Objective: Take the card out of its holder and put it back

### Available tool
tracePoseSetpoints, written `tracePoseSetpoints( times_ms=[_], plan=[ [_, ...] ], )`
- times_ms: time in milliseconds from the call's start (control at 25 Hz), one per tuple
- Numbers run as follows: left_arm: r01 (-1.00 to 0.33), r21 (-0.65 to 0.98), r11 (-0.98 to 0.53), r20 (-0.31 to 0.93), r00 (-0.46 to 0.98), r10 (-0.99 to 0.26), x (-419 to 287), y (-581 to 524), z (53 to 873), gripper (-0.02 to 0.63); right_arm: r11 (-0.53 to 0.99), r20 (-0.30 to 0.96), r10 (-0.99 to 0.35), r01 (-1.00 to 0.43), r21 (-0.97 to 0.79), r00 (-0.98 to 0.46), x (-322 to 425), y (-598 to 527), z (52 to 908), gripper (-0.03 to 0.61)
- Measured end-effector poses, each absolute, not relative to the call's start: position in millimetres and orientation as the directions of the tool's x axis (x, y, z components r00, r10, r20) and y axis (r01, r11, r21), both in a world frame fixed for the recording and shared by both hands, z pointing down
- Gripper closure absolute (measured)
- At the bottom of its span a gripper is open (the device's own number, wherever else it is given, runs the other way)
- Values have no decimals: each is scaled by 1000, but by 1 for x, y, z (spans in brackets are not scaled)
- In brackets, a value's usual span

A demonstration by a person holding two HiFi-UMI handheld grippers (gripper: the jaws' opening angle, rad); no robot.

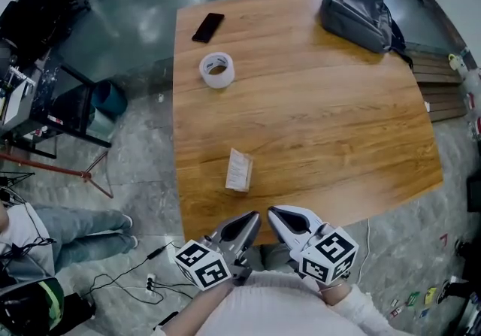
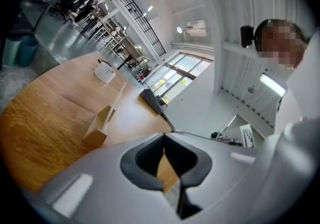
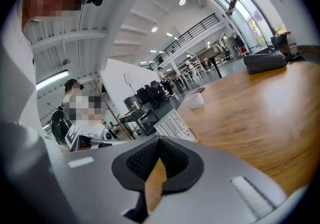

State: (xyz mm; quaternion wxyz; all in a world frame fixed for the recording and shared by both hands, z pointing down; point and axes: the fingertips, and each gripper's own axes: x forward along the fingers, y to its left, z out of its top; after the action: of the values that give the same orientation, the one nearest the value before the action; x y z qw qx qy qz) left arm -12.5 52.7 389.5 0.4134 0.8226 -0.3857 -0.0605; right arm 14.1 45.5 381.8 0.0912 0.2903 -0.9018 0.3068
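A white printed card (image 1: 239, 169) stands in a small wooden holder (image 2: 98, 129) near the front edge of the wooden table (image 1: 331, 124). In the left gripper view the card (image 2: 118, 98) shows edge-on, ahead and to the left of the jaws. From the right gripper view its printed face (image 3: 173, 127) lies just beyond the jaws. My left gripper (image 1: 253, 217) and right gripper (image 1: 275, 212) hover side by side at the table's front edge, short of the card. Both are shut with nothing between their pads.
A white tape roll (image 1: 217, 69) and a black phone (image 1: 207, 27) lie toward the table's far left. A grey bag (image 1: 357, 15) sits at the far right corner. Cables, a bin and equipment crowd the floor at left.
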Motion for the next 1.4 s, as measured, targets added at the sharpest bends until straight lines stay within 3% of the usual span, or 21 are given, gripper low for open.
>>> tracePoseSetpoints(
  times_ms=[640,880,1040,1400],
  plan=[
    [-638,713,-291,277,637,-719,-39,34,414,604,607,400,-446,-599,-522,-801,6,44,405,580],
    [-690,686,-229,314,565,-763,-55,22,426,524,601,406,-439,-598,-531,-802,5,43,411,580],
    [-733,655,-183,347,507,-789,-66,14,433,428,600,405,-432,-592,-537,-805,4,43,413,578],
    [-771,609,-185,337,463,-820,-75,-4,431,439,583,414,-425,-594,-555,-805,7,44,426,580]
  ],
)
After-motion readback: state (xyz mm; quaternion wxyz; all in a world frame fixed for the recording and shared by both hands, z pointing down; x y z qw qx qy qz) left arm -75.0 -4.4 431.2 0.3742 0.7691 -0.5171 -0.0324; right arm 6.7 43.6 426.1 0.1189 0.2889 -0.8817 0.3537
